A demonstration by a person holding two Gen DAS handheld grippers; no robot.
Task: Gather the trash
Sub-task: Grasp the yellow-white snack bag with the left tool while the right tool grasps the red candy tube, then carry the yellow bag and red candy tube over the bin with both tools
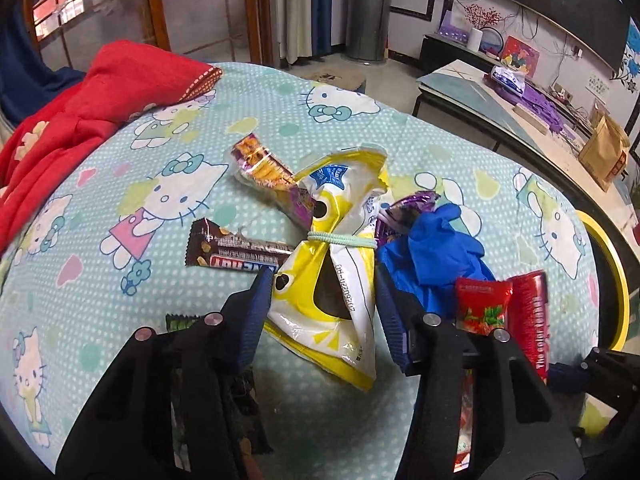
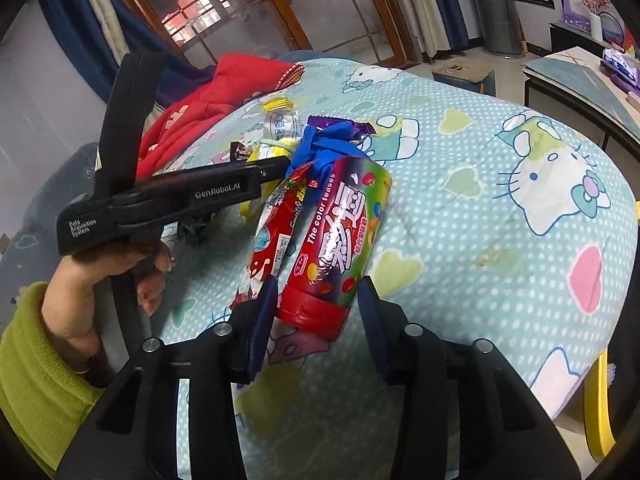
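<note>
Left wrist view: the left tool [image 1: 324,312] is held open around a yellow bag [image 1: 340,280], not yet squeezed. Wrappers and a blue glove [image 1: 436,248] are spread on the bed [image 1: 120,208].

Right wrist view: the right tool [image 2: 316,320] is held open around a candy tube [image 2: 340,240]. Nothing looks collected yet.

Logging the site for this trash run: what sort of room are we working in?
Most likely a lived-in home, a bedroom or living room. Trash lies on a soft cartoon-cat quilt with a red garment beside it; behind are curtains and a cluttered low table.
</note>
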